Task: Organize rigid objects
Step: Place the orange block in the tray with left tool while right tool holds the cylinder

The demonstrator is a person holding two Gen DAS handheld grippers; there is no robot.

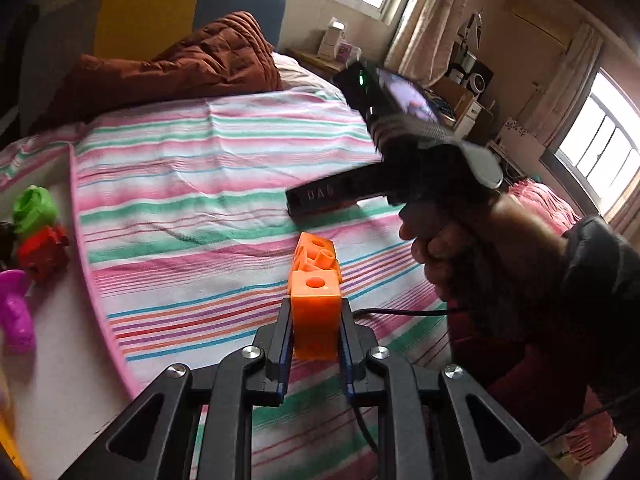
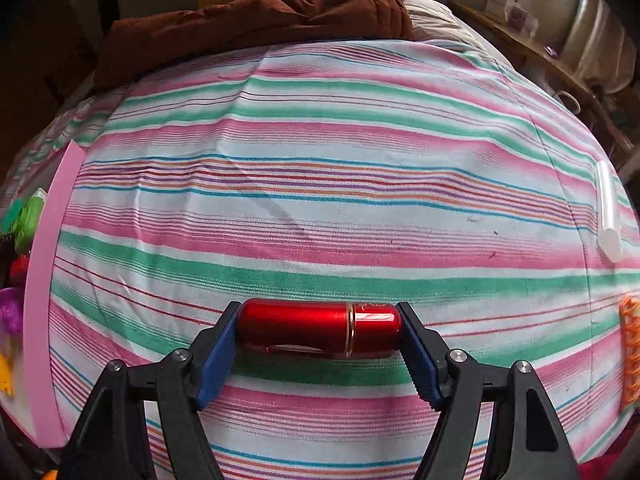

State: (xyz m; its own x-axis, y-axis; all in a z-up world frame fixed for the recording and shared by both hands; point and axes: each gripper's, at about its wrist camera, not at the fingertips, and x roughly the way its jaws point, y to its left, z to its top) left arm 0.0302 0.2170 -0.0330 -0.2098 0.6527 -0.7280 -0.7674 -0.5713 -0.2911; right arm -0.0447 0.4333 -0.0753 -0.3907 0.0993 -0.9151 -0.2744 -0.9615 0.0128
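Observation:
My left gripper (image 1: pixel 315 334) is shut on an orange plastic block (image 1: pixel 314 316) with a round hole on top, held above the striped bedsheet. A second orange piece (image 1: pixel 316 258) lies on the sheet just beyond it. My right gripper (image 2: pixel 319 330) is shut on a shiny red metal cylinder (image 2: pixel 320 328) with a gold ring, held crosswise by its ends just above the sheet. In the left wrist view the right gripper's black body (image 1: pixel 400 136) is held by a hand at the right.
A pink-rimmed white tray (image 1: pixel 86 240) at the left holds green (image 1: pixel 34 208), red (image 1: pixel 42 254) and purple (image 1: pixel 16 312) toys. A clear tube (image 2: pixel 608 212) and an orange lattice piece (image 2: pixel 630 356) lie at the right. A brown quilt (image 1: pixel 180 64) sits at the bed's head.

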